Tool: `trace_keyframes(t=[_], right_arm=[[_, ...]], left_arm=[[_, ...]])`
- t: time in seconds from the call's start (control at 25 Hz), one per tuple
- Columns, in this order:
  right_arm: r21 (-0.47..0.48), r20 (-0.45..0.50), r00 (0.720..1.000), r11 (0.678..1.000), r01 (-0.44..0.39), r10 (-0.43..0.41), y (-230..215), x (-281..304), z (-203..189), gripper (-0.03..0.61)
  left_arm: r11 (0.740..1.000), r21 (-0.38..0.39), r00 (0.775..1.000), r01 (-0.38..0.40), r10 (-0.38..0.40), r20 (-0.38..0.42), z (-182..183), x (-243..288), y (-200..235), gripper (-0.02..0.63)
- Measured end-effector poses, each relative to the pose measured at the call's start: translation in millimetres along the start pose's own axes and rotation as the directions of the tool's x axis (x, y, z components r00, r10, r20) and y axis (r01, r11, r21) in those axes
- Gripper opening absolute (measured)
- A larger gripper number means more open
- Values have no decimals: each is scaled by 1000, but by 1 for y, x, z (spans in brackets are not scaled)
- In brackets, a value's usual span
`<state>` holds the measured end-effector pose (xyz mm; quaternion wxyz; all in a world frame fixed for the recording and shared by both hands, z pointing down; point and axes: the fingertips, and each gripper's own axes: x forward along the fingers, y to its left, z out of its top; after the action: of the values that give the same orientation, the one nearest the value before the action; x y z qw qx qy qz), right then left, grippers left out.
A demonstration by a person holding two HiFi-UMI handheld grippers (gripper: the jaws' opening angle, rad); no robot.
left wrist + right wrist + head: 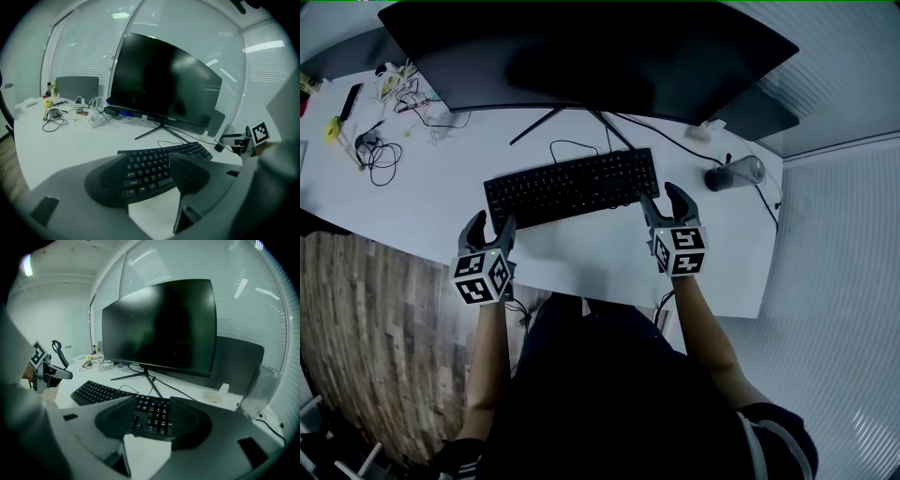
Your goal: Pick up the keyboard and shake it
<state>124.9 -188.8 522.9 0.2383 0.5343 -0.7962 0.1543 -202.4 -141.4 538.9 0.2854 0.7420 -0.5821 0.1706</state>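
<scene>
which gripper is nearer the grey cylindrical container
Right. The right gripper is at the black keyboard's right end, near the grey cylindrical container; the left gripper is at its left end.

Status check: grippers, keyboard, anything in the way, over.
Left gripper open at keyboard left end, right gripper open at right end. Keyboard flat on desk, not gripped. Cable loops just behind it, may tug on lift.

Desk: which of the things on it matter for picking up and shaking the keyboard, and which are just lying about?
Part of the job:
keyboard
left gripper and right gripper, both open, at the keyboard's front corners

Just lying about:
monitor
tangled cables
grey container
</scene>
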Motion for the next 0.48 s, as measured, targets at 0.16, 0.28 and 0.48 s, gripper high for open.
trace_keyframes(t=[0.16, 0.28, 0.48], right_arm=[[10, -103, 994, 999, -34, 34, -17, 30, -21, 231], [46, -193, 979, 997, -63, 71, -28, 51, -37, 255], [116, -320, 940, 990, -85, 118, -41, 81, -61, 289]], left_arm=[[999, -32, 996, -23, 20, -91, -22, 24, 18, 291], [999, -47, 987, -27, 19, -159, -36, 40, 26, 322], [996, -75, 974, -47, 29, -225, -47, 56, 36, 351]])
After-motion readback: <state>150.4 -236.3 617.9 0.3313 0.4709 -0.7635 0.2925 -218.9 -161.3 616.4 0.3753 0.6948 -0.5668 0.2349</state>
